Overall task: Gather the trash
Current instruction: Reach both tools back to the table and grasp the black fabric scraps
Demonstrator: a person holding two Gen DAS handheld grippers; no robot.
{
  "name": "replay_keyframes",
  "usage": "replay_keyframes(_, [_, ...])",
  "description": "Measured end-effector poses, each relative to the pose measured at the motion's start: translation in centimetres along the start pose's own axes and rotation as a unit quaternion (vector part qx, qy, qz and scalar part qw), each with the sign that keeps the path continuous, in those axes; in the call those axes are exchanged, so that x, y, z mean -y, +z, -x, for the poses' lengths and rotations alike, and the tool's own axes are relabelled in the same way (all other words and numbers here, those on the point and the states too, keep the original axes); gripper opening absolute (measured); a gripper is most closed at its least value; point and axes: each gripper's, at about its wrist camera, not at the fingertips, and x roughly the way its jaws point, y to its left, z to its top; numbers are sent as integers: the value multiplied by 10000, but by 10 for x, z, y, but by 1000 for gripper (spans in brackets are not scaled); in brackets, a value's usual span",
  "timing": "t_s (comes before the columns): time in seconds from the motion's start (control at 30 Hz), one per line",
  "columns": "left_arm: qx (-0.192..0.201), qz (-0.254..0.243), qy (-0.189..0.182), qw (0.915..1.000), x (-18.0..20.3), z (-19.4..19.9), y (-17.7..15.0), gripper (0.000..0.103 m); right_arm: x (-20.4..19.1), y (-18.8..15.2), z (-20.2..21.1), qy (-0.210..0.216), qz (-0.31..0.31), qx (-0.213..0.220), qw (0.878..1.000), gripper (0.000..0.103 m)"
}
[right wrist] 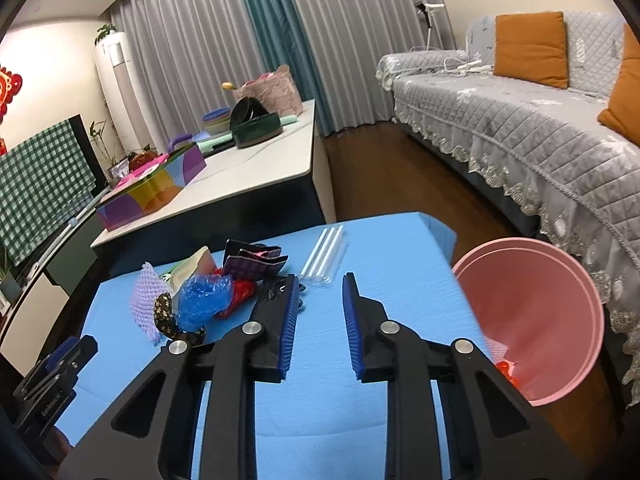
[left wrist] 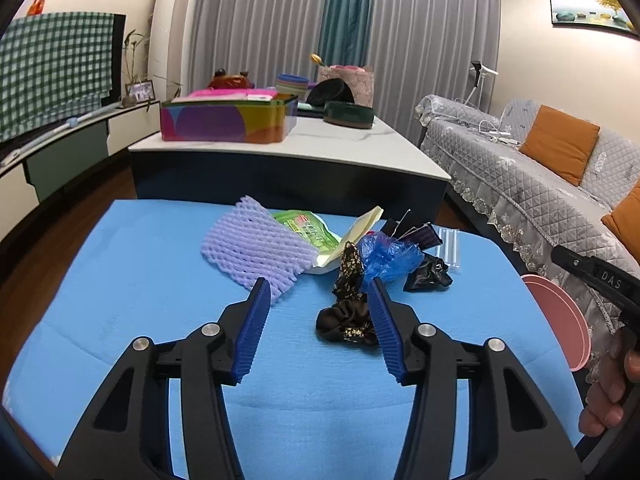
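A pile of trash lies on the blue table (left wrist: 120, 280): a purple foam net (left wrist: 252, 248), a green wrapper (left wrist: 308, 228), a blue plastic bag (left wrist: 386, 258), a dark floral scrunchie (left wrist: 348, 312), a black wrapper (left wrist: 428, 276) and clear straws (left wrist: 450, 246). My left gripper (left wrist: 320, 292) is open and empty, just short of the scrunchie. My right gripper (right wrist: 320, 284) is open and empty over the table, with the straws (right wrist: 326, 254) just ahead and the blue bag (right wrist: 204, 300) to its left. A pink bin (right wrist: 540, 308) stands at the table's right edge with something red inside.
A white-topped coffee table (left wrist: 340, 140) with a colourful box (left wrist: 228, 120) and bowls stands behind. A grey sofa (right wrist: 520, 120) with orange cushions runs along the right. A TV cabinet (left wrist: 60, 148) is at the left.
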Motion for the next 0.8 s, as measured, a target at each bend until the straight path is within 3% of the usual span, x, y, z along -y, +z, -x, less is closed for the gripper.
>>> replay_keyframes(0.37, [-511,-76,-187,9985,23,-59,-9,50,0,0,-59,205,10,-449,9988,26])
replay_keyframes(0.47, [-686,-136,-141,9975,29,-75,-12,53,-2,-1,-79,328,18,-646,9974,35])
replay_keyframes(0.5, [-710,-139,-130,9973,30,-78,-13,55,-3,-1,-84,348,28,-704,9969,42])
replay_keyframes(0.63, [-892,-130,-72,9959,29,-92,-14,56,-11,-4,-107,429,102,-926,9947,48])
replay_keyframes(0.67, [-936,-125,-49,9955,29,-95,-14,54,-13,-5,-111,434,124,-963,9943,49])
replay_keyframes(0.8, [-1087,-49,-77,9940,23,-104,-13,27,-18,-5,-128,472,130,-1125,9924,51])
